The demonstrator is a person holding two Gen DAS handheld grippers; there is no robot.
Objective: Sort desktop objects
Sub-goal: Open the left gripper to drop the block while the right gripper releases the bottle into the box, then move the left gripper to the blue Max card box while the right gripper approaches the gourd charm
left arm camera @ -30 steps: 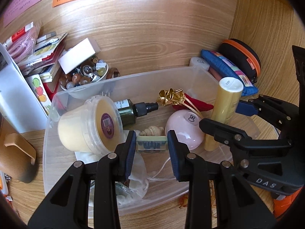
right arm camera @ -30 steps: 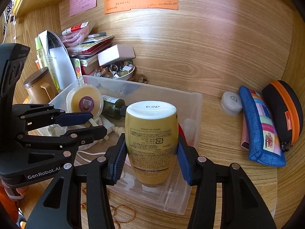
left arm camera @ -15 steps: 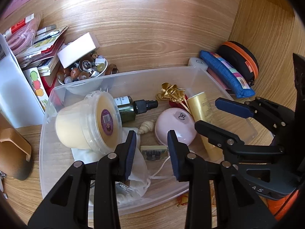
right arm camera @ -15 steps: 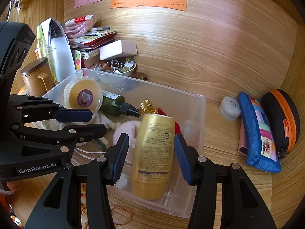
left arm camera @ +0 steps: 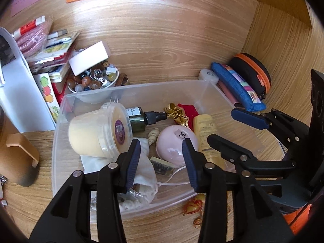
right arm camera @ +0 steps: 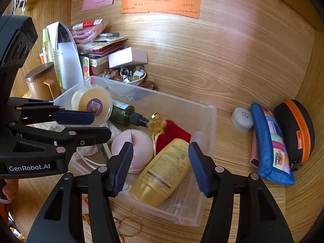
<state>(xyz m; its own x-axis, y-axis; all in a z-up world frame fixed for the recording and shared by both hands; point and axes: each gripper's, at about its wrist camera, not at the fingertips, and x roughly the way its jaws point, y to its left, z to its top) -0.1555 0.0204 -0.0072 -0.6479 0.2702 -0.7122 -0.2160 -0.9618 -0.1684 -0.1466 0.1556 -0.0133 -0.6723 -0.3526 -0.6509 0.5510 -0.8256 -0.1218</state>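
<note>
The clear plastic bin (right arm camera: 210, 121) is sitting on the wooden table (right arm camera: 232, 70) and is already holding much of the clutter: a yellow lotion bottle (right arm camera: 164, 174) lying on its side, a pink dome-shaped case (right arm camera: 133, 147), a dark green spray bottle (right arm camera: 123, 114), a cream tub (right arm camera: 93, 104) with a purple barcode sticker, a gold bow (right arm camera: 157, 124) on red cloth and a white drawstring bag (left arm camera: 144, 174). The right gripper (right arm camera: 160, 168) is hovering above the lotion bottle with its jaws spread and holding nothing; the left gripper (left arm camera: 161, 160) is likewise hanging over the bin with jaws apart and empty. Sorting looks partly done: a blue pencil pouch (right arm camera: 271, 143), a black case with an orange zip (right arm camera: 295, 129), a small white round pot (right arm camera: 242, 118), a bowl of beads (right arm camera: 126, 77) and some red-gold cord (left arm camera: 194, 206) are lying outside the bin. "GenRobot.AI" is showing on the left gripper's body; the handwriting on the orange note (right arm camera: 161, 5) is too small to read.
</note>
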